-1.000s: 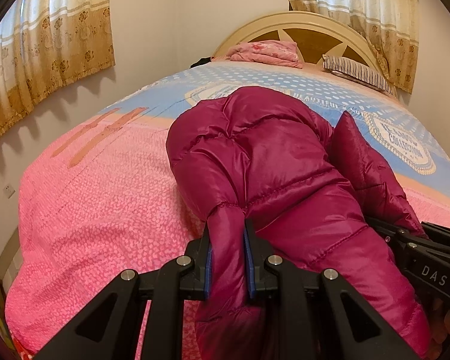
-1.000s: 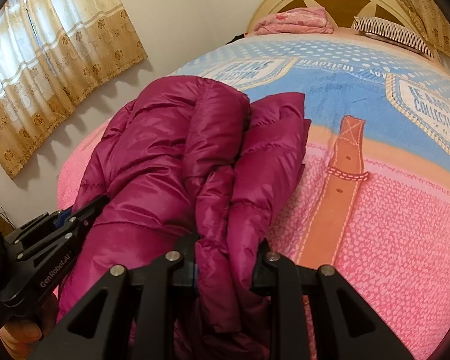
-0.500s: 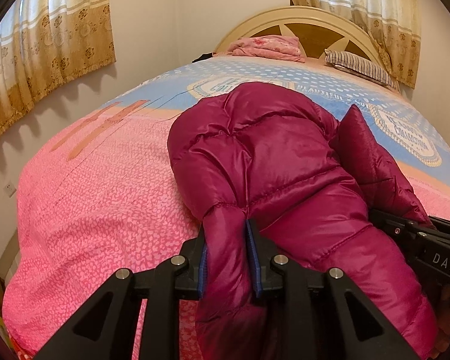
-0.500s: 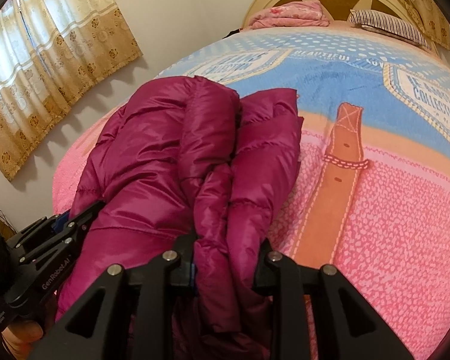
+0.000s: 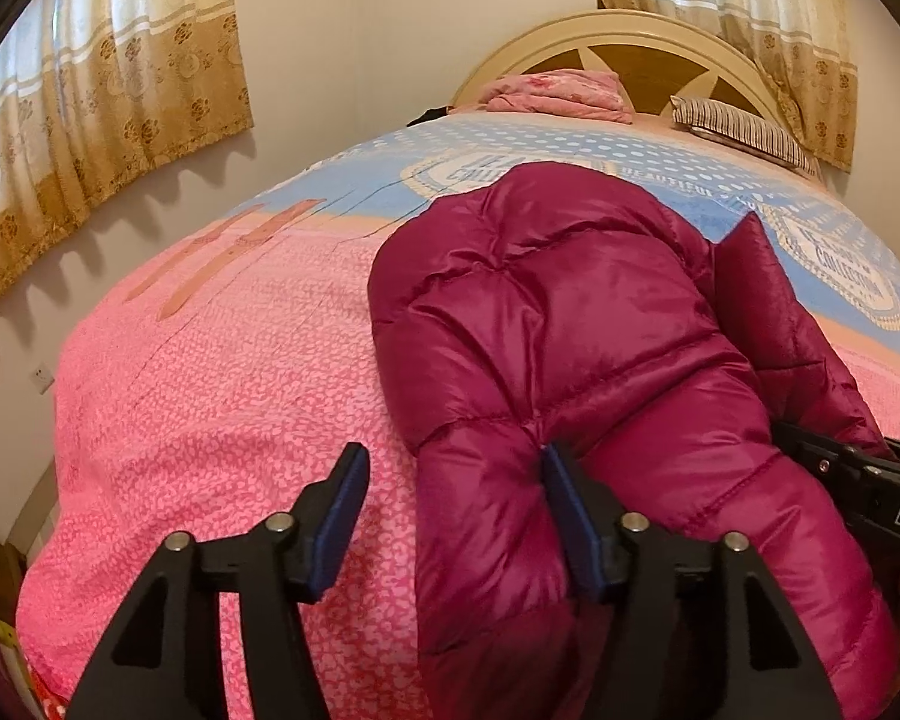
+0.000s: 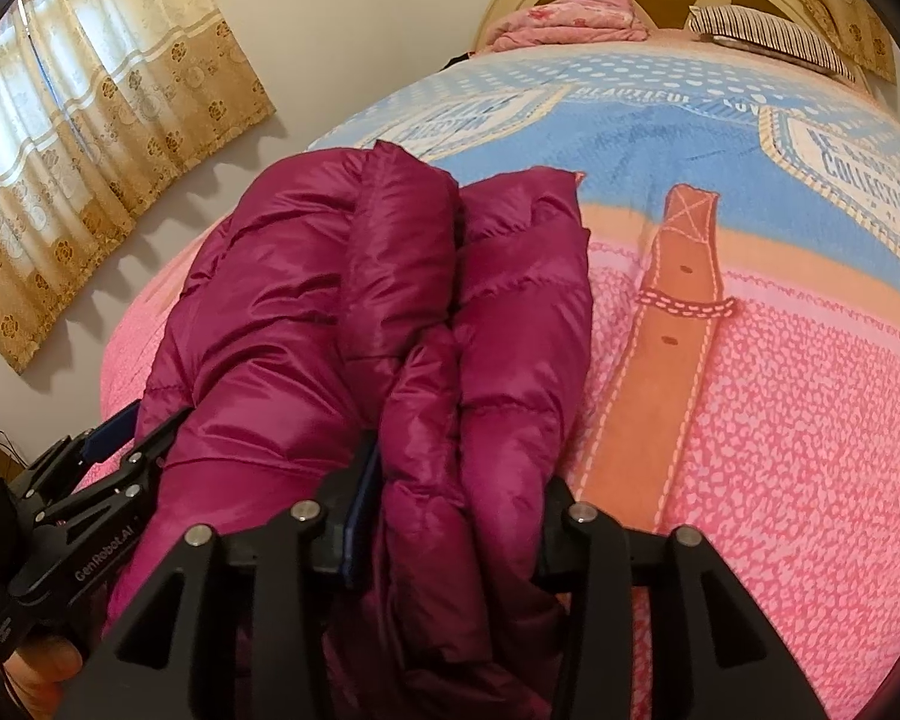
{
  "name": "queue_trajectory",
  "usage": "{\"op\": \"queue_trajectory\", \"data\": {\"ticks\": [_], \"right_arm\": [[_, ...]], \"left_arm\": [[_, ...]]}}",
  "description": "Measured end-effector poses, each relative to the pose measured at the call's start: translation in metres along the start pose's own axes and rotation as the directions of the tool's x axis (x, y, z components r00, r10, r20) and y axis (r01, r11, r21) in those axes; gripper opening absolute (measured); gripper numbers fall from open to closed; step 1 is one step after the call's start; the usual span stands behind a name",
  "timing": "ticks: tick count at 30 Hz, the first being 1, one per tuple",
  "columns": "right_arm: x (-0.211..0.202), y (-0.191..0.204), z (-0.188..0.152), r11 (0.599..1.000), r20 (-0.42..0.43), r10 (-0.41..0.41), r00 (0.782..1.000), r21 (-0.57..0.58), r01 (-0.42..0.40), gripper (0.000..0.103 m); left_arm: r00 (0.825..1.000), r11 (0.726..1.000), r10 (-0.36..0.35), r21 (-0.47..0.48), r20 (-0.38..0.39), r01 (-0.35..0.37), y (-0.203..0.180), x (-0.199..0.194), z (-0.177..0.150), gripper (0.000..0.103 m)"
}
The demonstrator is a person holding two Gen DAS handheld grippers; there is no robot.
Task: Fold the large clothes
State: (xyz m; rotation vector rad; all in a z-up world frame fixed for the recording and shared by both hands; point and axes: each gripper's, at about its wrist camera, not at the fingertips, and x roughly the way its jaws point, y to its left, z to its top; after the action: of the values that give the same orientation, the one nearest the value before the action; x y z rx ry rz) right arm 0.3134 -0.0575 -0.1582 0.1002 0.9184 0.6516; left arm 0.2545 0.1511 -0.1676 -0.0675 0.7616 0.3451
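A magenta puffer jacket (image 5: 570,336) lies folded in a bundle on the pink and blue bedspread (image 5: 210,372). My left gripper (image 5: 450,480) is open at the jacket's near left edge; a sleeve lies loose against its right finger. In the right wrist view the jacket (image 6: 306,300) fills the left and middle. My right gripper (image 6: 459,468) has its jaws apart around a thick fold at the near right edge, and the fabric fills the gap. The left gripper also shows in the right wrist view (image 6: 114,438), and the right gripper's body in the left wrist view (image 5: 858,480).
The bed's headboard (image 5: 642,54) stands at the far end with a folded pink blanket (image 5: 558,93) and a striped pillow (image 5: 744,132). Curtains (image 5: 90,108) hang on the left wall. The bed's left edge drops off near a wall socket (image 5: 43,377).
My left gripper has opened and let go of the sleeve it was pinching. My right gripper's jaws have widened on the fold. The jacket has settled lower on the bed.
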Motion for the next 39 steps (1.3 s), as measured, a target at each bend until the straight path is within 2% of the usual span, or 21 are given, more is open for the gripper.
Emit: {"op": "queue_trajectory", "data": {"ticks": [6, 11, 15, 19, 21, 23, 25, 33, 39], "right_arm": [[0.001, -0.003, -0.002, 1.000, -0.001, -0.001, 1.000, 0.004, 0.001, 0.047], [0.002, -0.004, -0.001, 1.000, -0.008, -0.008, 1.000, 0.010, 0.008, 0.055], [0.003, -0.006, -0.001, 1.000, -0.010, -0.022, 1.000, 0.009, 0.022, 0.059], [-0.005, -0.002, 0.002, 0.999, 0.004, -0.051, 0.999, -0.012, 0.051, 0.061], [-0.018, 0.005, 0.005, 0.996, 0.032, -0.078, 0.996, -0.031, 0.079, 0.064], [-0.035, 0.008, 0.007, 0.996, 0.064, -0.082, 0.995, -0.028, 0.084, 0.075], [-0.064, 0.016, 0.008, 0.995, 0.126, -0.091, 0.988, -0.029, 0.096, 0.079], [-0.131, 0.049, -0.009, 0.992, 0.227, -0.094, 0.969, -0.063, 0.111, 0.086], [-0.154, 0.065, -0.014, 0.990, 0.279, -0.085, 0.957, -0.086, 0.113, 0.087]], "left_arm": [[1.000, 1.000, 0.006, -0.014, 0.012, -0.006, 0.002, 0.001, -0.003, 0.068], [1.000, 1.000, 0.009, -0.021, 0.014, -0.009, 0.004, 0.002, -0.006, 0.071], [1.000, 0.999, 0.017, -0.032, 0.012, -0.017, 0.007, 0.004, -0.006, 0.078], [1.000, 0.999, 0.020, -0.028, -0.006, -0.020, 0.012, -0.002, -0.002, 0.078], [1.000, 0.999, 0.026, -0.031, 0.001, -0.026, 0.015, -0.017, 0.003, 0.078], [0.999, 0.999, 0.015, -0.040, 0.037, -0.013, 0.021, -0.038, 0.006, 0.078], [0.997, 0.999, 0.010, -0.047, 0.078, -0.007, 0.025, -0.062, 0.009, 0.078], [0.978, 0.998, -0.004, -0.054, 0.208, 0.016, 0.040, -0.151, 0.012, 0.078], [0.965, 0.998, -0.016, -0.056, 0.262, 0.032, 0.039, -0.183, 0.016, 0.079]]}}
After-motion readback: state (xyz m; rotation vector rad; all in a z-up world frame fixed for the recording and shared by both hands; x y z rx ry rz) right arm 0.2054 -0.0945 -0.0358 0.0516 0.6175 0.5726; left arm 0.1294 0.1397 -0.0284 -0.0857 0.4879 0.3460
